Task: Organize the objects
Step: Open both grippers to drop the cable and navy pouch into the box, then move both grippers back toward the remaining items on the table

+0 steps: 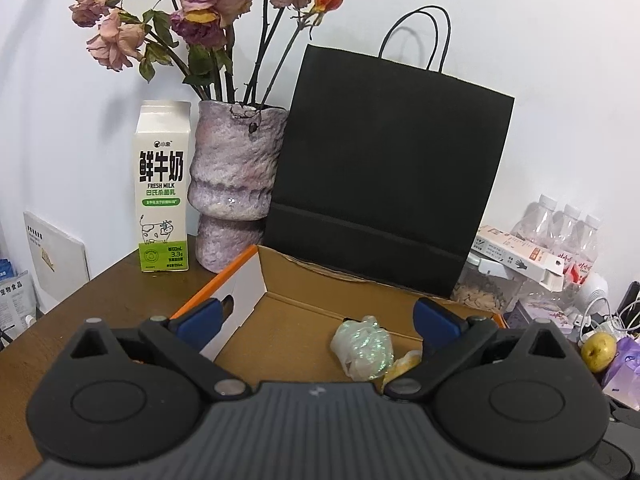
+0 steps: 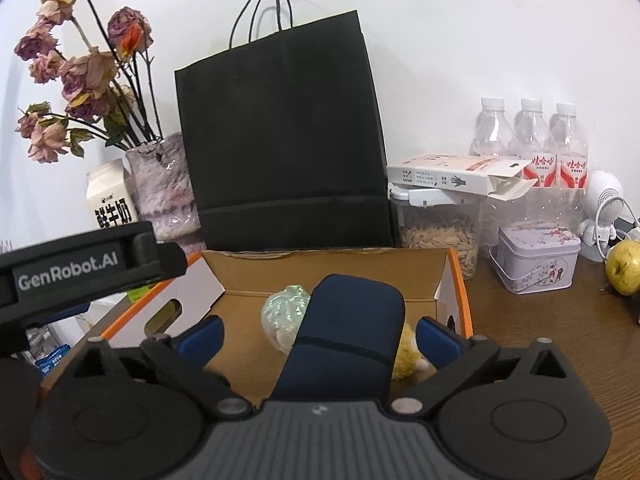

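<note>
- A plain white wall (image 1: pixel 520 40) rises directly behind the brown wooden table (image 1: pixel 100 300).
- The table's wood grain shows at its right end (image 2: pixel 560 340), well lit.
- Light is even and soft; faint shadows fall on the wall above the table.
- Left of the table's edge, a white panel (image 1: pixel 56 256) leans against the wall.

**Count of things on the table**

One cardboard box (image 2: pixel 332 270) holding one iridescent bundle (image 2: pixel 282 312), one yellow plush toy (image 2: pixel 408 354) and one dark blue case (image 2: pixel 348 344); one black paper bag (image 2: pixel 280 140); one milk carton (image 1: pixel 162 188); one vase (image 1: pixel 232 184); three water bottles (image 2: pixel 530 136); one tin (image 2: pixel 538 258); one pear (image 2: pixel 624 266); one seed jar (image 2: pixel 440 236).
</note>
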Tool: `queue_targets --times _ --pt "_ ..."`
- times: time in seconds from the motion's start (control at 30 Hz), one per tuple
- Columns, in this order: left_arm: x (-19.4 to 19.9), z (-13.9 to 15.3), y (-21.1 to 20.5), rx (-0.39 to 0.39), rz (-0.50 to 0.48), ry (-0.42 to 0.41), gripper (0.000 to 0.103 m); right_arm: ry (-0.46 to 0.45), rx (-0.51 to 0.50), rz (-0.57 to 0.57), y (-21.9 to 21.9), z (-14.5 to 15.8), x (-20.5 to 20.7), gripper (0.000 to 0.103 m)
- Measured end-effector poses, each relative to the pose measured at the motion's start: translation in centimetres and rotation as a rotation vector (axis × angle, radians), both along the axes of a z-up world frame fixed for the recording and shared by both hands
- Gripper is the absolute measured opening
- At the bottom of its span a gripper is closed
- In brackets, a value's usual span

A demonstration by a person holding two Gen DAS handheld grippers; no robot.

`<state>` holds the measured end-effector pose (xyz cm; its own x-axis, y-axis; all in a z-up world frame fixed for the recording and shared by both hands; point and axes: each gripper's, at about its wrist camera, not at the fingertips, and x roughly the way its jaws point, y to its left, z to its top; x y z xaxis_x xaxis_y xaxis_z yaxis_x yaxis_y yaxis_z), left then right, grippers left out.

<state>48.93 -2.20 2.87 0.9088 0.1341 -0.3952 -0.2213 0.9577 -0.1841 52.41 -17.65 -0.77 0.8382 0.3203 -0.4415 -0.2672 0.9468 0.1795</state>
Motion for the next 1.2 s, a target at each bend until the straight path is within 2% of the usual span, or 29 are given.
queue_targets --times 0.57,1.2 --pt "-4.2 0.6 0.3 -0.022 0.015 -0.033 0.103 -0.040 -0.047 0.038 0.0 1.1 -3.9 0.103" --pt "-12.7 0.3 -0.3 -0.013 -0.049 -0.126 0.103 -0.159 -0.110 0.064 -2.8 0.2 -13.0 0.103"
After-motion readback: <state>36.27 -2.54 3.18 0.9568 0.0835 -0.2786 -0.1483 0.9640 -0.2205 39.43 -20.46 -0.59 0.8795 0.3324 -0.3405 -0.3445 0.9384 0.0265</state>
